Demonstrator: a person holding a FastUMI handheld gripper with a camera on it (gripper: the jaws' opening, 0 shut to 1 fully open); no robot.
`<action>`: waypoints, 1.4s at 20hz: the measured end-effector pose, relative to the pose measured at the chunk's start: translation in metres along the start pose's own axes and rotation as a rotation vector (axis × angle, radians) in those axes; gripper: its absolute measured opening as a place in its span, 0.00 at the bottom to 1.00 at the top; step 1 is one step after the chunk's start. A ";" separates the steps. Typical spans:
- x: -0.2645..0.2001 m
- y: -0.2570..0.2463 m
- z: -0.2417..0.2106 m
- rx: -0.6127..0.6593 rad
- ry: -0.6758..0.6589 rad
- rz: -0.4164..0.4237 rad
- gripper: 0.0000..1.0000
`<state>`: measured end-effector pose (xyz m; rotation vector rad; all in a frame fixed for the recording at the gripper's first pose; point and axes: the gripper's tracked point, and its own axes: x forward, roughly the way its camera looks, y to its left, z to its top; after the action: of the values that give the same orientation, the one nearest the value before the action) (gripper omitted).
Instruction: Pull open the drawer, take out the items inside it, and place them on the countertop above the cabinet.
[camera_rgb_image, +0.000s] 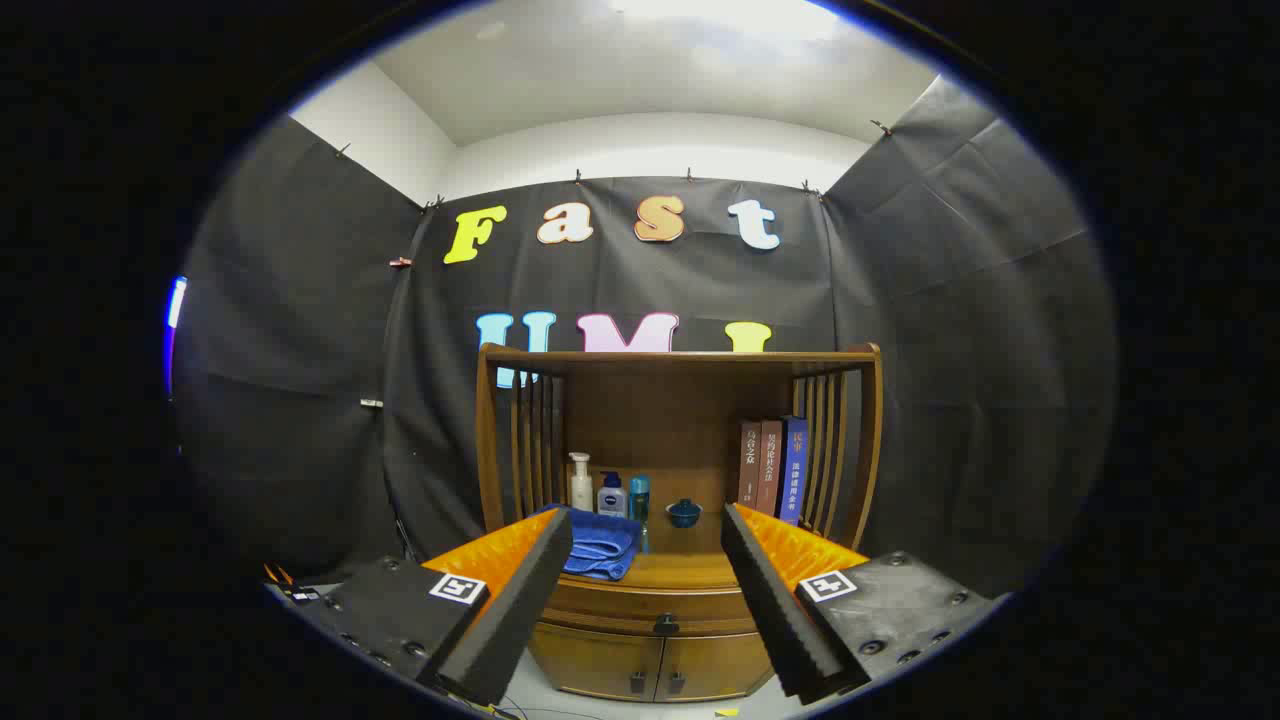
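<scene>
Black cloth walls close in the booth around me, under a white ceiling, and a wooden cabinet stands against the back cloth. My claw is spread wide and holds nothing; its two foam-faced fingers frame the cabinet from well short of it. Between them, low on the cabinet front, the drawer sits shut, its small dark knob at the middle, with two cupboard doors beneath it. Above the drawer is the surface, where a folded blue towel lies toward the left. Behind the towel stand a white pump bottle, a small blue-capped lotion bottle and a teal bottle. A small dark blue lidded cup sits near the middle, and three upright books lean by the slatted right side, under the top shelf.
</scene>
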<state>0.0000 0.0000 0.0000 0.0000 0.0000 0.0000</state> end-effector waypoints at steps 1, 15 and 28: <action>0.000 0.000 0.001 0.002 -0.002 0.001 0.98; -0.001 -0.005 0.002 -0.001 -0.004 -0.009 0.98; 0.018 -0.002 -0.039 0.015 0.056 0.000 0.98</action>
<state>0.0180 -0.0025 -0.0386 0.0150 0.0559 0.0003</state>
